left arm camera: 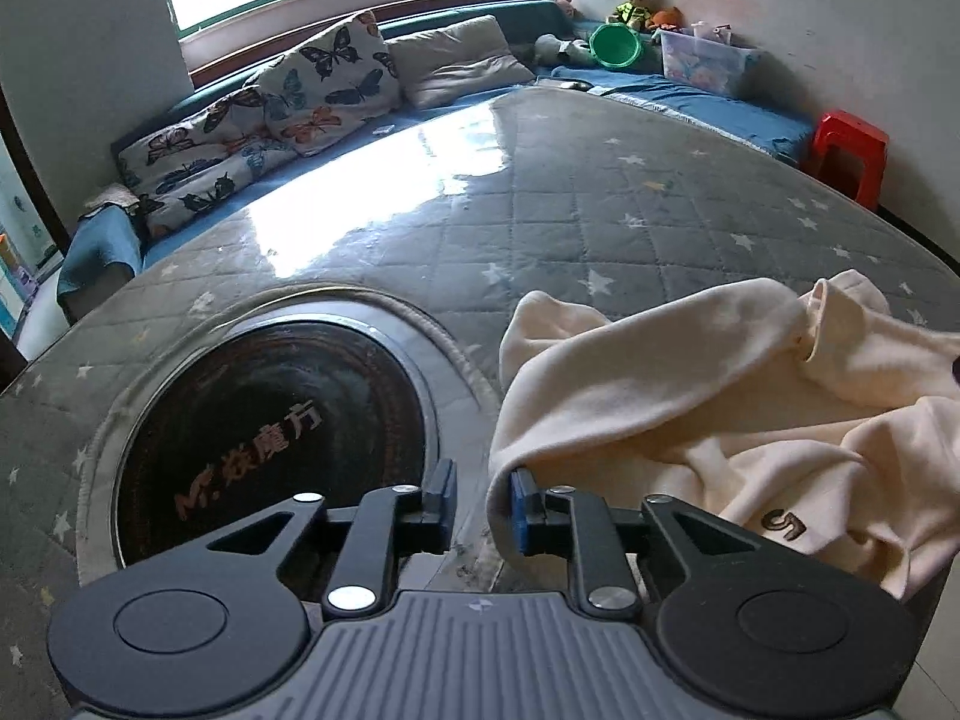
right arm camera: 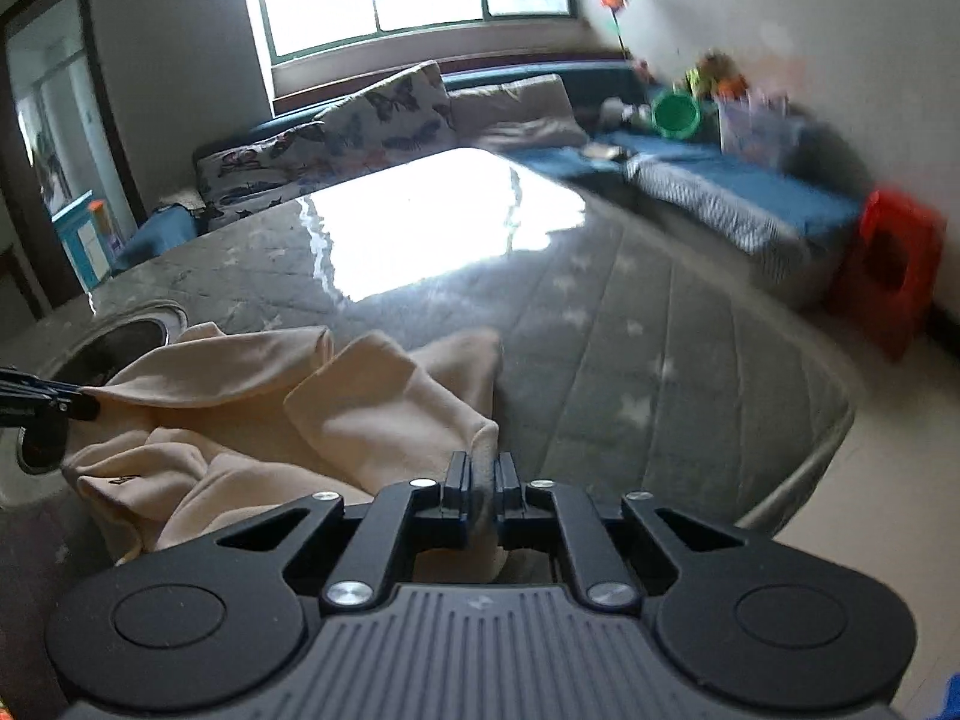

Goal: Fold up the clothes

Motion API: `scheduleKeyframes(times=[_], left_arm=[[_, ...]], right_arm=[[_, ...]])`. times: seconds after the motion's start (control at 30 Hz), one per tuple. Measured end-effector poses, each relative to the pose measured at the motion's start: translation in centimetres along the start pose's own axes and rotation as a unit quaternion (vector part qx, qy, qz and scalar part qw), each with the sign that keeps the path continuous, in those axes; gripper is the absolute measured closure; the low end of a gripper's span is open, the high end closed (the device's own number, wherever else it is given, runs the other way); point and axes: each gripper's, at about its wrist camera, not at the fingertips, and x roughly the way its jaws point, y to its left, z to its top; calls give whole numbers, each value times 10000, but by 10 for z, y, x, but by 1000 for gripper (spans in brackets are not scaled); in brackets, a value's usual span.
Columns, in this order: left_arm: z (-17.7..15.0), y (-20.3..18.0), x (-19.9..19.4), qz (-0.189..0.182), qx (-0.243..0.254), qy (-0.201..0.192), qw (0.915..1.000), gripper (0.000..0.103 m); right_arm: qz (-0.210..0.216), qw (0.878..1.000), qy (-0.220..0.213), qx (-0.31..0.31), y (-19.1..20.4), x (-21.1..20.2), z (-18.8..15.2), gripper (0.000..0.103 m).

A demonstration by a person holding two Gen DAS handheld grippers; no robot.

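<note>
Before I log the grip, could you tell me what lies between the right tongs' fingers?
A fold of the cream garment sits pinched between the right tongs, seen in the right wrist view.

The right wrist view is smeared toward two and three o'clock: the red stool (right arm camera: 888,276), green bucket (right arm camera: 676,114) and toys (right arm camera: 717,75) lose their outlines. The cream garment (left arm camera: 750,420) runs off the left wrist view's edge at three o'clock. The left gripper (right arm camera: 54,405) shows only as a dark tip at nine o'clock in the right wrist view.
</note>
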Motion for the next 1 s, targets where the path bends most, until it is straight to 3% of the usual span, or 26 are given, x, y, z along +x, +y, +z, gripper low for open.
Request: scheduleKeyframes(times=[0.03, 0.1, 0.23, 0.27, 0.3, 0.4, 0.6, 0.77, 1.0], left_arm=[[1, -1, 0, -12, 18, -15, 10000, 75], [2, -2, 2, -74, 63, -37, 9999, 57], [1, -6, 11, -138, 174, 25, 9997, 57], [1, -6, 13, -158, 205, 45, 9997, 65], [0, -6, 15, -207, 211, 38, 9996, 80], [0, -1, 16, -247, 134, 13, 9996, 95], [7, 21, 7, -119, -210, -187, 9995, 98], [16, 49, -3, 104, -528, -347, 9979, 98], [33, 126, -29, 735, -1201, -633, 9880, 98]], right_arm=[[26, 10000, 17, 57, -1, 1, 0, 92], [84, 9998, 56, 179, -3, 3, -1, 91], [228, 9987, 198, 421, -10, 9, -1, 90], [238, 9986, 221, 417, -9, 10, -2, 90], [242, 9988, 236, 362, -7, 10, -2, 90], [220, 9996, 145, 69, 3, 7, 2, 96], [284, 9970, -341, -635, 34, 0, 37, 97], [450, 9879, -836, -1225, 70, 2, 79, 98], [657, 9692, -1561, -1786, 142, 25, 161, 98]])
